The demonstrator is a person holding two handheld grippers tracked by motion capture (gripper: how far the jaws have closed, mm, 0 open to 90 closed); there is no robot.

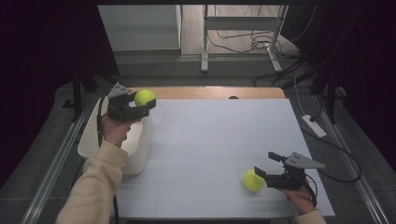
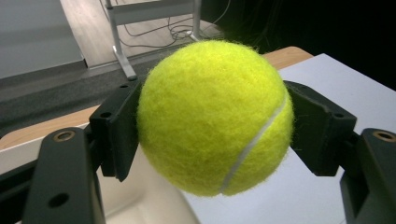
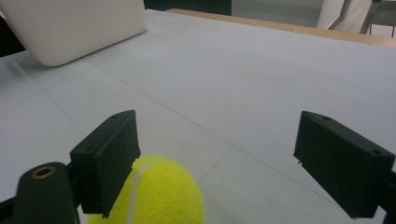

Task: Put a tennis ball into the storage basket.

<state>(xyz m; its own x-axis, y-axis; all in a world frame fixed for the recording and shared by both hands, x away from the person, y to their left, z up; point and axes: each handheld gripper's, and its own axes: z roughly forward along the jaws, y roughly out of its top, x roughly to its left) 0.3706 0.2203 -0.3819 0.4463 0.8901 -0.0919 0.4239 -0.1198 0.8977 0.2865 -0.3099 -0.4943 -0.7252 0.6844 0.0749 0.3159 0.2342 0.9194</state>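
A yellow tennis ball (image 2: pixel 212 116) sits squeezed between the two black jaws of my left gripper (image 1: pixel 141 103), which is shut on it. In the high view this ball (image 1: pixel 144 97) hangs over the far right corner of a white bin (image 1: pixel 88 140). A second tennis ball (image 1: pixel 252 180) lies on the white mat (image 1: pixel 219 140) near the front right. My right gripper (image 1: pixel 265 163) stands wide open just to its right. In the right gripper view that ball (image 3: pixel 159 196) rests low against the left jaw, with a wide gap to the other jaw.
The white bin (image 3: pixel 70 28) stands at the mat's left edge. A strip of wooden tabletop (image 1: pixel 210 92) shows beyond the mat. On the floor lie a power strip (image 1: pixel 314 125) at the right and cables behind, near a metal frame (image 1: pixel 204 42).
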